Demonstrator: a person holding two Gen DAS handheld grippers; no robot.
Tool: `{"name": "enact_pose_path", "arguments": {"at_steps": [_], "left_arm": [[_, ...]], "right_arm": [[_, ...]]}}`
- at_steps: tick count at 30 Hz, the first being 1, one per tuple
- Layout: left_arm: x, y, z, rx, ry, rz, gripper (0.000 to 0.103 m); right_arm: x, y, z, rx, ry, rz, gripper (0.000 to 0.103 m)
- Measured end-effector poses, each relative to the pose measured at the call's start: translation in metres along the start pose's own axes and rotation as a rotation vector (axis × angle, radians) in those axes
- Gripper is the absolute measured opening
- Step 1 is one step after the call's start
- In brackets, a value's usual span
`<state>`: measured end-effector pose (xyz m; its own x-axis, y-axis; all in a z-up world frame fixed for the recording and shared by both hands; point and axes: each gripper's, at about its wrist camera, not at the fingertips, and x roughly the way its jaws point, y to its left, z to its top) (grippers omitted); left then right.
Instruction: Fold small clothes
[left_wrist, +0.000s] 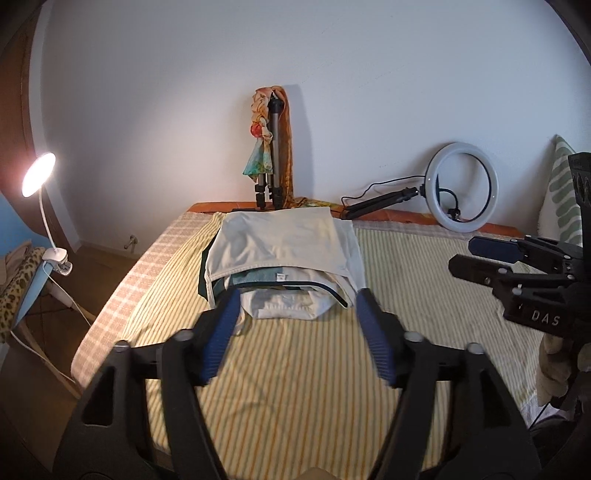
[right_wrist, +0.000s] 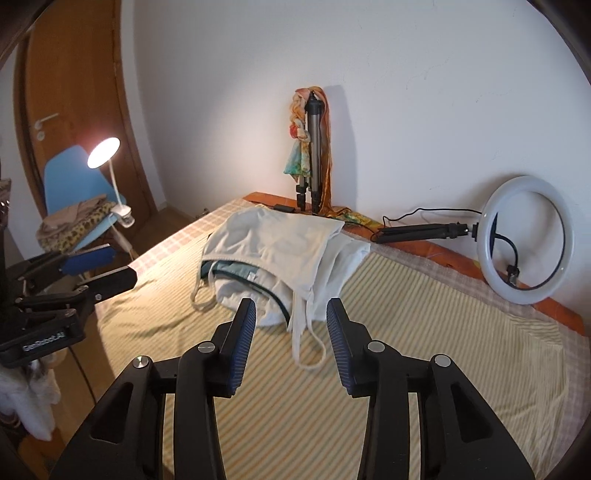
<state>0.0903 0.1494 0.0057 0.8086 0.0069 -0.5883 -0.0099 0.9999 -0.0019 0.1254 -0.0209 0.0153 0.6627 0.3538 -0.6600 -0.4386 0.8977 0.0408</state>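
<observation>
"DAS" lettering, perhaps partial, on right hand-held gripper (left_wrist: 465, 256)

L gripper (left_wrist: 295, 314) hung above the surface, pointing fwd and downward, jaws spread wide w/ nothing between the blue pads (left_wrist: 221, 332). R gripper (right_wrist: 291, 325) sat alongside at the same tilt, jaws parted but narrower, also empty. Each showed at the edge of the other's view, close together, not touching.
</observation>
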Motion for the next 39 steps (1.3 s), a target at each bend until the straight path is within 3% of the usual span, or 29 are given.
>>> {"name": "enact_pose_path", "arguments": {"at_steps": [1, 5, 7, 12, 15, 29, 39], "left_arm": [[-0.006, -0.002, -0.004, -0.006, -0.009, 0.007, 0.078], [-0.022, -0.006, -0.016, -0.042, -0.033, 0.02, 0.084], [-0.029, -0.006, -0.022, -0.072, -0.048, 0.022, 0.091], [-0.036, -0.014, -0.029, -0.076, -0.059, 0.048, 0.099], [-0.041, -0.017, -0.034, -0.075, -0.072, 0.064, 0.103], [-0.029, -0.02, -0.054, -0.111, 0.001, 0.113, 0.103], [-0.029, -0.022, -0.057, -0.111, 0.006, 0.124, 0.103]], "right_arm": [[-0.004, 0.002, -0.003, -0.003, -0.005, -0.002, 0.057], [-0.018, 0.009, -0.015, -0.038, -0.04, -0.047, 0.061], [-0.023, 0.01, -0.02, -0.034, -0.052, -0.052, 0.073], [-0.024, 0.012, -0.03, -0.029, -0.078, -0.067, 0.08], [-0.02, 0.013, -0.036, -0.016, -0.079, -0.06, 0.081], [-0.005, 0.001, -0.061, 0.037, -0.055, -0.074, 0.082], [-0.002, -0.003, -0.064, 0.057, -0.045, -0.074, 0.082]]}}
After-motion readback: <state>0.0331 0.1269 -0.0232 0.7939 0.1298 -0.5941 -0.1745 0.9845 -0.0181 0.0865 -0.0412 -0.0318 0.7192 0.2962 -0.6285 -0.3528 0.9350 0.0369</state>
